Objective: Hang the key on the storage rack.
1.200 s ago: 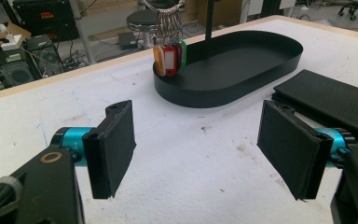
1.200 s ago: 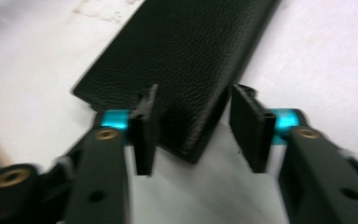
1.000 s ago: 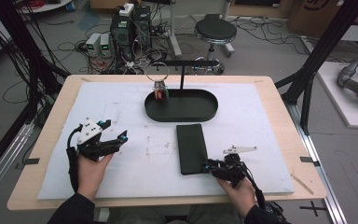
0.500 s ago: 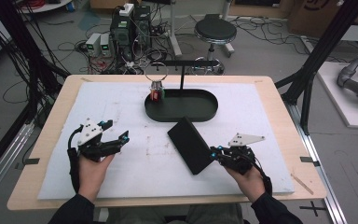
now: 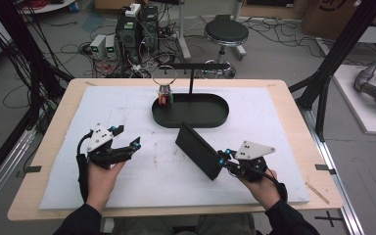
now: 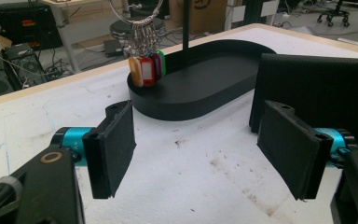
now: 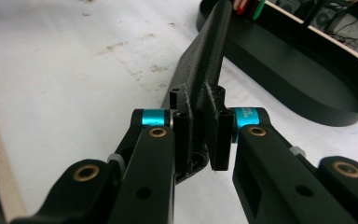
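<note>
The right gripper [image 5: 223,159], clamped on the one flat black rectangular panel [image 5: 199,150], has tilted it up since earlier; the left gripper [image 5: 127,138] gapes empty.

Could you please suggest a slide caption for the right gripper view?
Right claw shut on the edge of a flat black panel, tilted up off the white mat beside the oval black tray.

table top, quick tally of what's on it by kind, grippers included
black flat panel, clamped on edge in the right gripper: 1
black oval tray with T-shaped stand: 1
key ring with coloured tags, hanging on the stand: 1
handheld grippers, counting the left gripper with its jaws apart: 2
white mat: 1
total: 6
</note>
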The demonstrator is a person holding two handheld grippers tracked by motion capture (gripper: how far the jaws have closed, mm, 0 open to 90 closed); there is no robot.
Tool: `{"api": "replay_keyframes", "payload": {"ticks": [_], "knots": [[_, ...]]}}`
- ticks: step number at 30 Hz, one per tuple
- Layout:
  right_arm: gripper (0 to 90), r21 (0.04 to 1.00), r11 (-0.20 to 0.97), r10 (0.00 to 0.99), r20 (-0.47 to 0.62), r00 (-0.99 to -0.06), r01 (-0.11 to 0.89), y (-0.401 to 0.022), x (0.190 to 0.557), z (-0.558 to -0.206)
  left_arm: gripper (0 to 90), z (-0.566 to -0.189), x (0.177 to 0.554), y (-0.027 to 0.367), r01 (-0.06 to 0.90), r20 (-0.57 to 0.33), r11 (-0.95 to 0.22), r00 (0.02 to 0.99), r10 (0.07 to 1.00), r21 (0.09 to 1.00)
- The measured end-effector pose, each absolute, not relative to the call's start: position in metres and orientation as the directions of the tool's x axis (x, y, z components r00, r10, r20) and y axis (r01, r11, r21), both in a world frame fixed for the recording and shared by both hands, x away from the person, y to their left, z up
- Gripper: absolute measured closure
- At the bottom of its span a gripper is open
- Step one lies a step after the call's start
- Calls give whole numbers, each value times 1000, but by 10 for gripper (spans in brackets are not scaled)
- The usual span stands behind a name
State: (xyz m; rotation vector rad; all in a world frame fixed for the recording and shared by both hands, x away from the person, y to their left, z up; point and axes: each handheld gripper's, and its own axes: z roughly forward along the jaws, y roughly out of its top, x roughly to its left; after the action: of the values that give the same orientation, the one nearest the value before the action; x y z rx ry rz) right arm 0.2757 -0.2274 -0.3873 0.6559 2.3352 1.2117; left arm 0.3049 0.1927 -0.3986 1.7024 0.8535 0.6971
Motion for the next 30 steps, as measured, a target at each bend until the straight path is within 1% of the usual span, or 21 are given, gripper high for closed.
{"api": "replay_keyframes", "payload": {"ticks": [4, 8, 9, 11, 13, 17, 19, 21, 22, 25, 27, 30], "knots": [[777, 849, 474, 597, -112, -794, 236, -227, 274, -390, 273, -399, 305, 193, 200, 37, -184, 574, 818, 962], [667, 853, 439, 624, -62, -779, 284, -228, 274, -392, 273, -399, 305, 192, 198, 38, -185, 576, 817, 963], [652, 853, 433, 635, -59, -770, 292, -228, 274, -393, 273, -399, 305, 192, 199, 36, -182, 575, 817, 963], [649, 857, 426, 640, -58, -766, 291, -229, 274, -394, 273, -399, 305, 192, 198, 39, -185, 576, 817, 963], [668, 865, 413, 632, -48, -774, 284, -230, 273, -396, 272, -399, 304, 192, 196, 45, -191, 577, 816, 962], [707, 872, 434, 588, -83, -805, 227, -225, 268, -395, 273, -399, 305, 191, 197, 42, -189, 577, 816, 962], [709, 874, 444, 560, -99, -822, 197, -221, 265, -395, 273, -400, 305, 191, 199, 42, -192, 579, 814, 961], [695, 875, 454, 538, -116, -835, 170, -218, 263, -395, 273, -400, 305, 191, 198, 42, -190, 577, 815, 962], [668, 874, 460, 540, -134, -831, 158, -217, 262, -395, 273, -400, 305, 191, 197, 42, -189, 578, 815, 962], [627, 873, 458, 560, -137, -817, 167, -217, 262, -395, 273, -400, 305, 191, 196, 44, -191, 578, 815, 962], [624, 873, 458, 567, -143, -812, 167, -218, 262, -397, 273, -400, 305, 191, 196, 45, -193, 580, 813, 962], [634, 875, 461, 551, -151, -821, 149, -216, 260, -397, 273, -400, 305, 190, 194, 47, -195, 582, 812, 961]]}}
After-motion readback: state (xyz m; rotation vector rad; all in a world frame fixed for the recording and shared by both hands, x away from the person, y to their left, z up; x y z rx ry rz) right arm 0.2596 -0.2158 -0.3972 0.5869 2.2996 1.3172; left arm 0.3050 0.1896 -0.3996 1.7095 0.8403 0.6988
